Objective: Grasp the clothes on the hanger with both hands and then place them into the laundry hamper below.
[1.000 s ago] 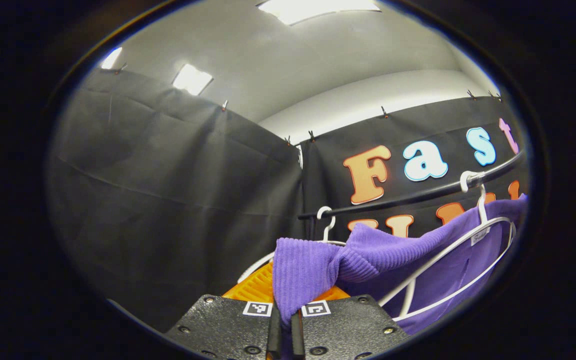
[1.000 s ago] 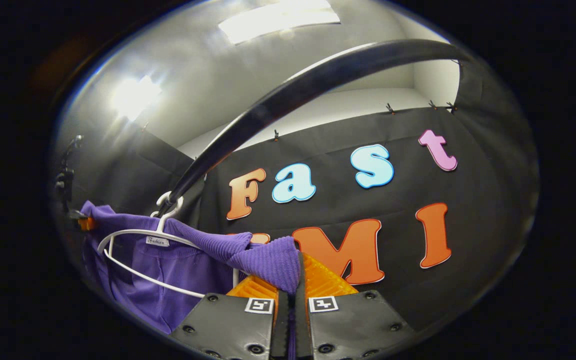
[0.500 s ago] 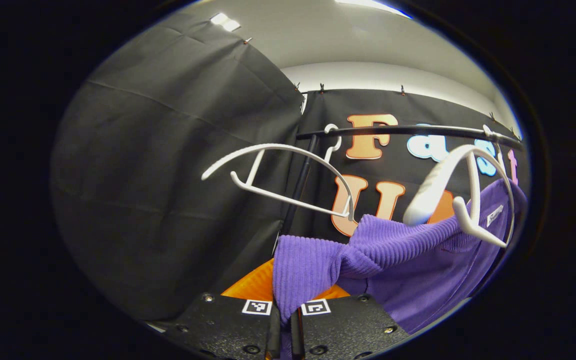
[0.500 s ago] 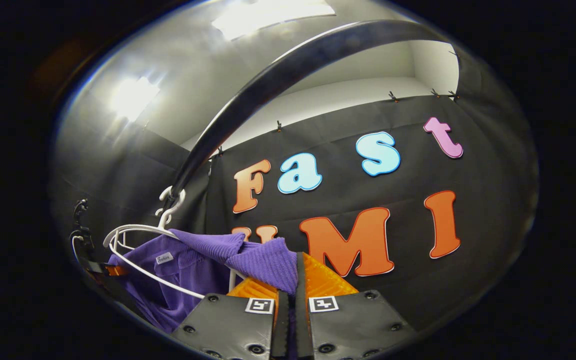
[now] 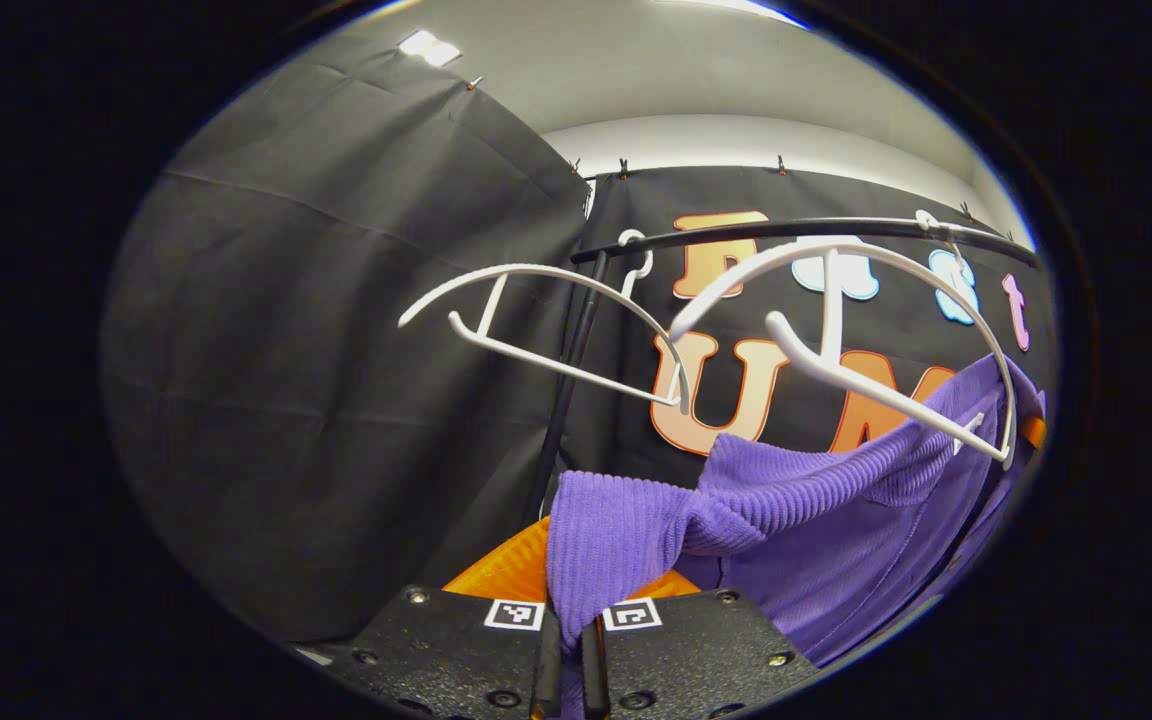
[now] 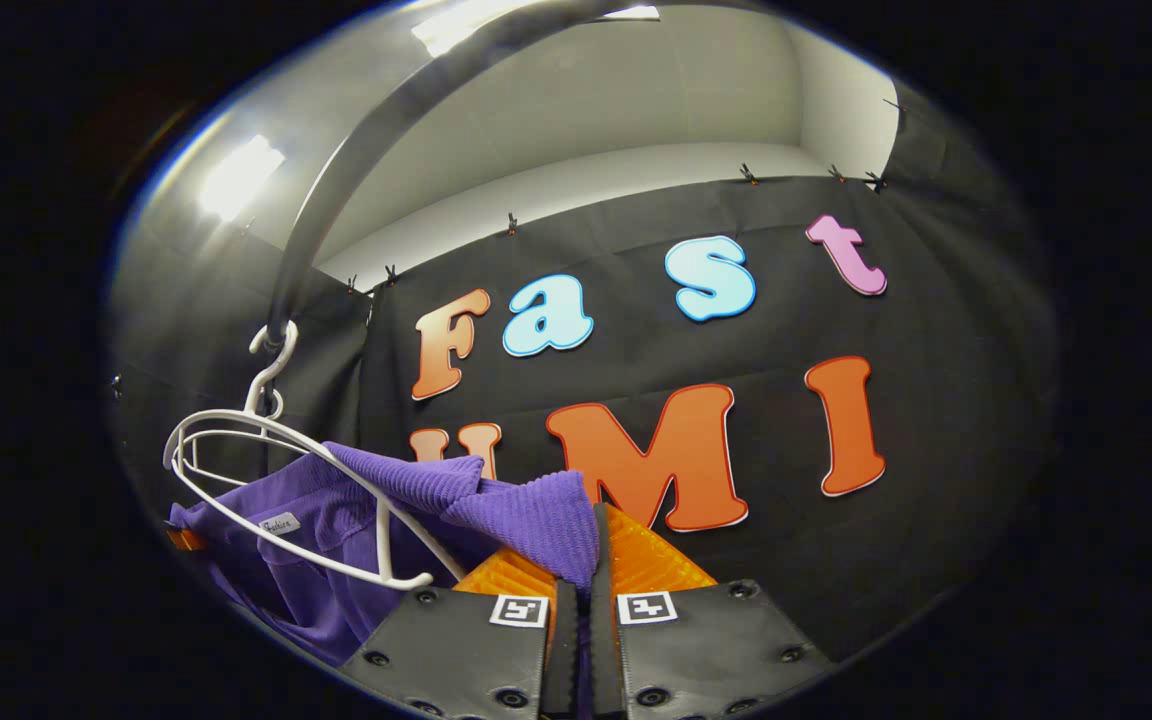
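A purple ribbed garment (image 5: 786, 510) stretches between my two grippers. My left gripper (image 5: 568, 650) is shut on one shoulder of it, the cloth bunched up between the fingers. In the right gripper view the same garment (image 6: 356, 530) hangs to the left, and my right gripper (image 6: 576, 630) is shut on its other shoulder. A white hanger (image 5: 866, 330) hangs from the black rail (image 5: 806, 230) just above the garment; its right tip still crosses the cloth. That hanger (image 6: 276, 470) shows bare over the purple cloth in the right gripper view.
A second bare white hanger (image 5: 546, 320) hangs on the rail to the left. The rail's black upright (image 5: 566, 390) stands behind the garment. In the right gripper view the rail (image 6: 336, 190) arcs overhead. Black cloth walls close the booth.
Both grippers have moved down with the garment. The cloth has slid off the white hanger, which now swings bare above it. The rail has risen in both views.
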